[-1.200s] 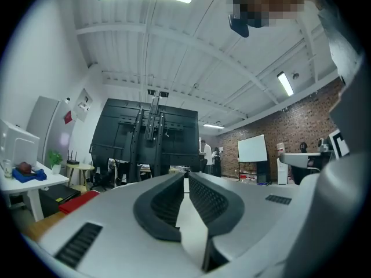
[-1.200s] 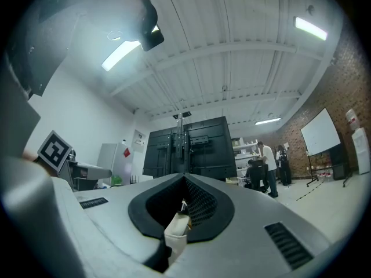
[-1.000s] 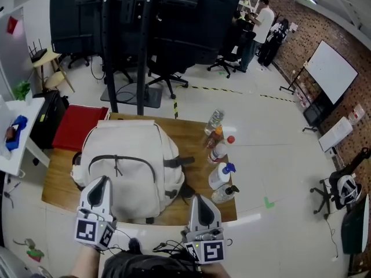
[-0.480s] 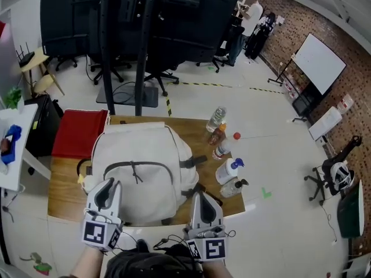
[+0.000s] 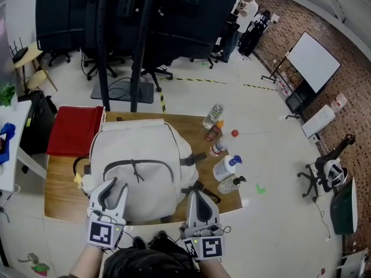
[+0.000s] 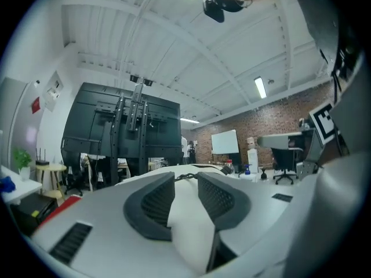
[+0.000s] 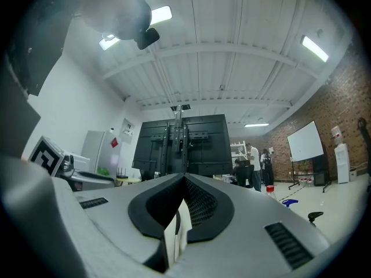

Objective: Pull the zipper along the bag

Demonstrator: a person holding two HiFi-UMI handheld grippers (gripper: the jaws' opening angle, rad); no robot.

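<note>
Cream backpack [image 5: 139, 149] lies at centre-left of the head view on the wooden table [image 5: 58, 185], front panel up, its dark zipper [image 5: 139, 163] arcing across that panel and the pull not yet taken; bottles [image 5: 223, 168] stand off to the centre right, out of the way. Left gripper [image 5: 111, 185] at lower left hovers over the bag's near edge, jaws opening with only bag fabric seen through the gap and nothing pinched, probably readying to take the pull or pin the fabric; right gripper [image 5: 195, 194] at lower centre has its jaws closed together and empty, likely parked until bracing is needed
</note>
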